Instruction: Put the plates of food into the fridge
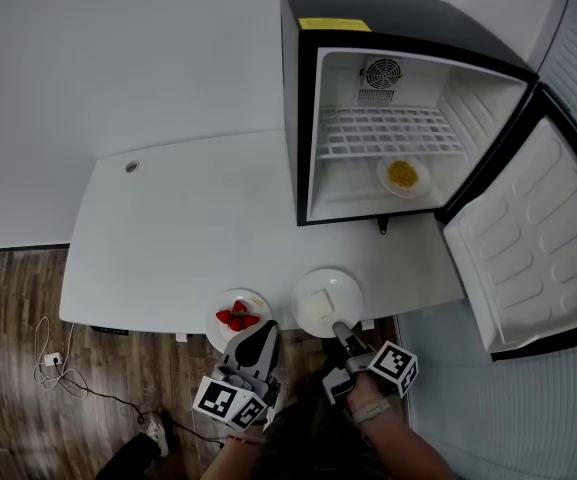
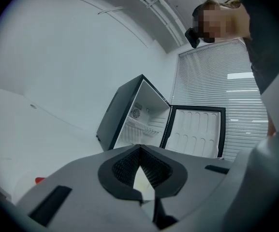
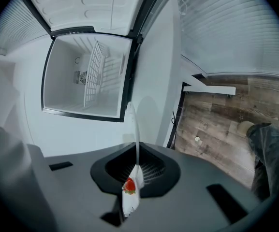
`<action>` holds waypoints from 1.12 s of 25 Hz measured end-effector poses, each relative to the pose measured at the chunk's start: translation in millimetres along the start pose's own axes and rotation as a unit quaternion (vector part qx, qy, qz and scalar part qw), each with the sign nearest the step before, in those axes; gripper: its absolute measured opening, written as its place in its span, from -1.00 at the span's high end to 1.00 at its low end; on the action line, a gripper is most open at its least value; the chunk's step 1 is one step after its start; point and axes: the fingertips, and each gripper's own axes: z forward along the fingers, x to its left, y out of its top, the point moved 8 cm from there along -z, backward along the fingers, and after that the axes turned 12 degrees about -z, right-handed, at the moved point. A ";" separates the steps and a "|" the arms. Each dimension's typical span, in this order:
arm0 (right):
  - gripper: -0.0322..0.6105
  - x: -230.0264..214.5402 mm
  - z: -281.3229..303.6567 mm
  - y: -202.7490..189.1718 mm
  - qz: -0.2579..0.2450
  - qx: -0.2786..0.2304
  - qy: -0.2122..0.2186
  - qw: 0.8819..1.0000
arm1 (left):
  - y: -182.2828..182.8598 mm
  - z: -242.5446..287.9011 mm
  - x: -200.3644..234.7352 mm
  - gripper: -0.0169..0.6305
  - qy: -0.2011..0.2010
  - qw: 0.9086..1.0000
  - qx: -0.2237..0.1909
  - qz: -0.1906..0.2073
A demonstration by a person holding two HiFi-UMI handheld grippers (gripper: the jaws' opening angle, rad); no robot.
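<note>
Two white plates sit at the table's near edge. The plate of strawberries (image 1: pixel 253 296) is on the left; my left gripper (image 1: pixel 253 336) is shut on its near rim. A white sliver shows between the pads of the left gripper (image 2: pixel 140 153), with a red strawberry (image 2: pixel 40 180) off to the left. The plate with a pale slab (image 1: pixel 326 298) is on the right, and my right gripper (image 1: pixel 340 330) is shut on its near rim. In the rolled right gripper view this plate (image 3: pixel 133 129) runs edge-on out of the right gripper (image 3: pixel 136 166), beside a strawberry (image 3: pixel 129 185).
The black mini fridge (image 1: pixel 408 98) stands on the white table (image 1: pixel 168 238) at the back right. Its door (image 1: pixel 533 238) is swung wide to the right. A small plate of yellow food (image 1: pixel 402 175) lies inside under the wire shelf. Cables (image 1: pixel 53 363) lie on the wooden floor.
</note>
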 end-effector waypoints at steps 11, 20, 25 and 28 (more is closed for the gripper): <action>0.86 23.7 24.2 65.9 -0.004 -0.028 0.001 1.000 | 25.4 76.7 -2.6 0.93 -0.022 0.999 -0.025 -0.013; 0.86 45.4 73.3 124.6 -0.012 -0.034 0.008 0.999 | 50.5 134.2 17.3 0.93 0.004 0.999 -0.051 -0.001; 0.86 57.9 103.5 152.0 -0.022 -0.036 0.009 0.999 | 72.9 161.0 37.5 0.93 0.032 0.997 -0.076 -0.002; 0.86 63.3 120.7 166.3 -0.027 -0.037 0.007 0.999 | 85.1 175.2 49.5 0.93 0.047 0.995 -0.089 0.001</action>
